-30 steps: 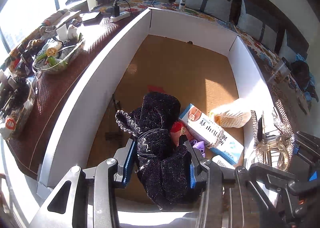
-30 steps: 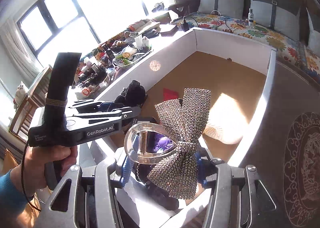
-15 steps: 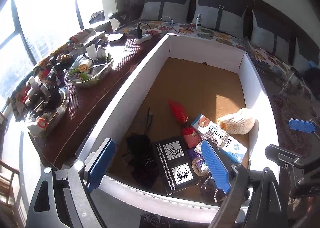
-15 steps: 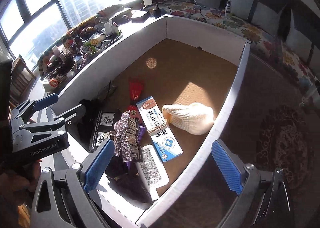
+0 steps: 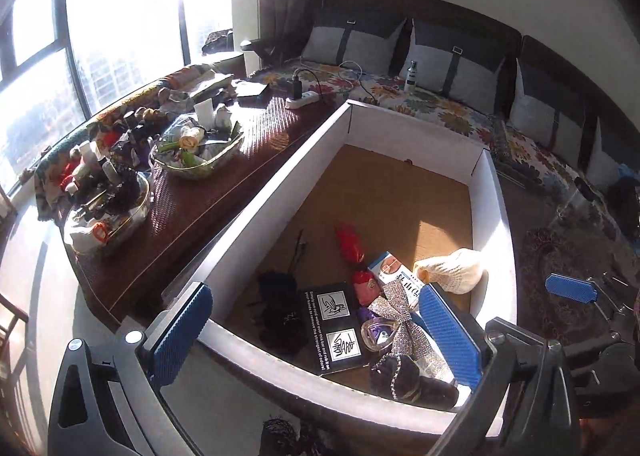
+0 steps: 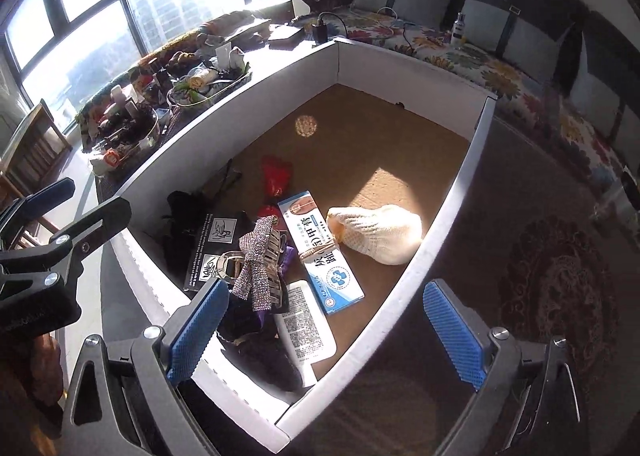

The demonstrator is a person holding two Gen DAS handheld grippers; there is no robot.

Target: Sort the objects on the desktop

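a: looking along your left hand-held gripper [image 5: 316, 334], you have both blue pads spread wide with nothing between them, above the near wall of the white box [image 5: 280, 176].

b: and my right one?

a: your right hand-held gripper [image 6: 324, 334] gapes just as wide and carries nothing; it hangs over the box's near right corner.

b: where are the things?

a: they lie bunched at the near end of the box floor. the rhinestone bow clip [image 6: 256, 252] rests on the pile, touching the black booklet [image 5: 334, 326] on one side and the blue-and-white carton [image 6: 320, 248] on the other. the cream knitted pouch [image 6: 376, 232] sits against the carton's right side, partly in a sun patch. the black knitted piece [image 5: 280, 308] lies left of the booklet, and a red wrapper [image 6: 276, 174] lies farther in, apart from the carton.

b: and outside the box?

a: on the tabletop [image 5: 224, 192] to your left stand two glass bowls [image 5: 196, 154] full of small items, well apart from the box contents.
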